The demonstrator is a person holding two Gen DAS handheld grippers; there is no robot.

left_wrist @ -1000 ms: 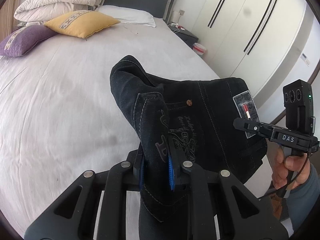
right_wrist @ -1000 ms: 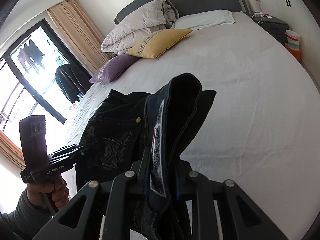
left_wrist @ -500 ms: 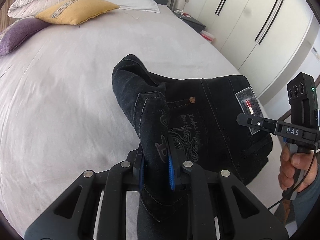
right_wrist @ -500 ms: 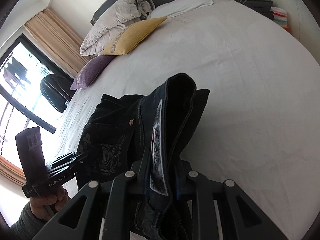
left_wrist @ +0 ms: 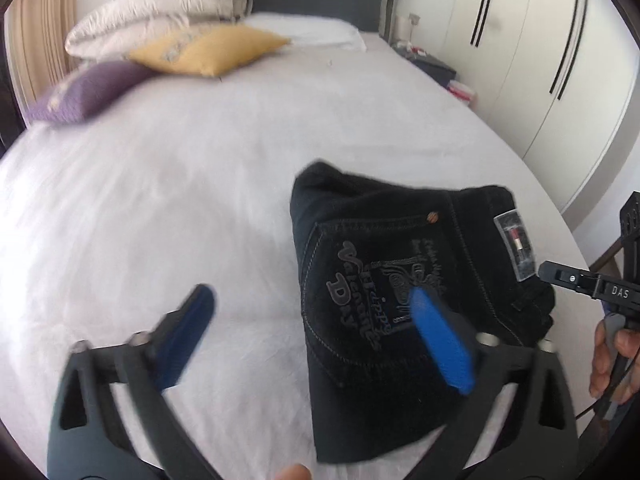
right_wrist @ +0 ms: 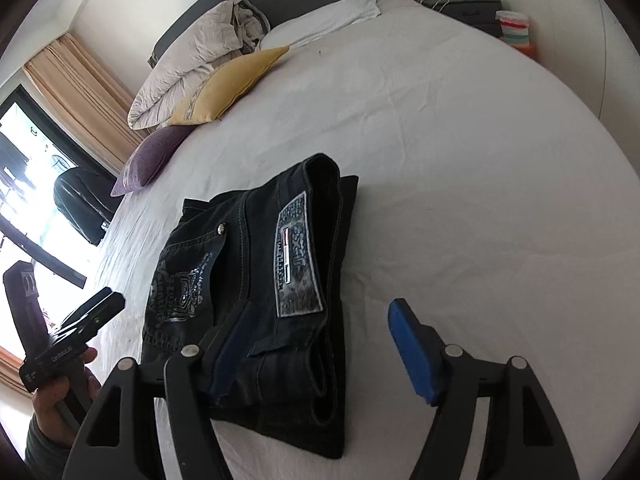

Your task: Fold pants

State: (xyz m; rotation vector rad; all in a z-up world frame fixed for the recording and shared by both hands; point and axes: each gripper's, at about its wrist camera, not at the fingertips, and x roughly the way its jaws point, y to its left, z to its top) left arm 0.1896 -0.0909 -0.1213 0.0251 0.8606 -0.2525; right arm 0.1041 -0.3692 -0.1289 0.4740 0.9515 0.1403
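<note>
The black jeans (left_wrist: 392, 280) lie folded in a compact stack on the white bed (left_wrist: 180, 200), back pocket print and waist label facing up. They also show in the right wrist view (right_wrist: 256, 280). My left gripper (left_wrist: 316, 328) is open, its blue pads spread, one pad over the jeans' left part. My right gripper (right_wrist: 320, 344) is open too, its left pad above the waistband end, its right pad over the sheet. Neither holds any cloth. Each gripper shows in the other's view, the right one (left_wrist: 580, 284) and the left one (right_wrist: 80, 320).
A yellow cushion (left_wrist: 208, 50), a purple cushion (left_wrist: 84, 90), a rolled duvet (left_wrist: 160, 20) and a white pillow (left_wrist: 308, 34) lie at the headboard. A nightstand (left_wrist: 436, 68) and white wardrobe (left_wrist: 540, 60) stand to the right. A window and dark chair (right_wrist: 80, 200) are on the left.
Both grippers have opened and let go of the jeans. The raised folds have dropped flat onto the stack on the bed.
</note>
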